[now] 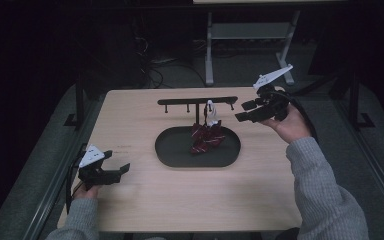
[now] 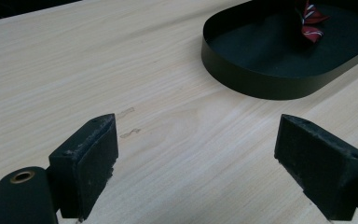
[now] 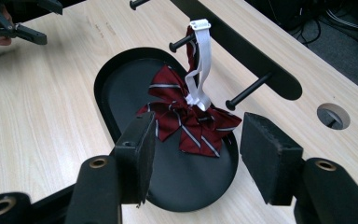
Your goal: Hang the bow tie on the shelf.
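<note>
A dark red striped bow tie (image 1: 207, 136) (image 3: 186, 119) hangs by its white strap (image 3: 200, 60) from a peg of the black rack (image 1: 197, 101). Its cloth rests in the black oval tray (image 1: 180, 155) under the rack. My right gripper (image 1: 241, 111) (image 3: 196, 154) is held above the table just right of the rack, pointing at the tie, open with nothing between its pads. At the table's near left, my left gripper (image 1: 120, 161) (image 2: 196, 163) stands open over bare wood, facing the tray (image 2: 261, 60) and a corner of the tie (image 2: 311, 21).
The rack (image 3: 256, 56) has several pegs along its bar. A round hole (image 3: 333, 115) is cut in the tabletop behind it. Beyond the table's far edge stand a grey desk frame (image 1: 210, 50) and floor cables. My left gripper (image 3: 14, 23) appears far off in the right gripper view.
</note>
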